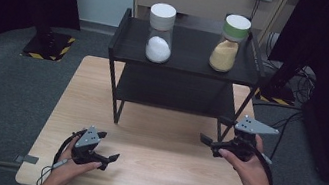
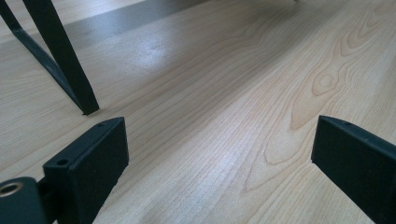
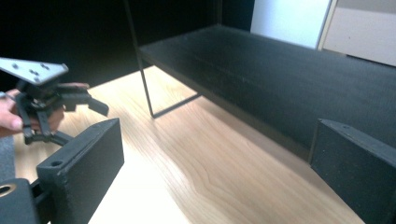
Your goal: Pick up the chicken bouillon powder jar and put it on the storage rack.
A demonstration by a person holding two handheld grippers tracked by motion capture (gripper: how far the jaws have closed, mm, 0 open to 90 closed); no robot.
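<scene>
Both grippers empty and spread wide over the table; jars untouched on the shelf top.

Right gripper (image 1: 208, 141): jaws wide apart, nothing between them, aimed leftward across the pale wood-grain table (image 1: 152, 182). Green-lidded jar (image 1: 229, 43) stands beyond and above it, on the top board of the black shelf (image 1: 187, 66), upright, long axis vertical; clear body, tan powder heaped in the lower half. White-lidded jar (image 1: 160, 33), same shape, white powder, sits further to the left of that gripper, well apart from the first. Left gripper (image 1: 108, 158): jaws likewise wide, empty, low over the table; both jars lie far ahead and above. Judgement: right hand is the nearer to the green-lidded jar; a reach means rising and going forward. Shelf boards matte, legs thin metal.
</scene>
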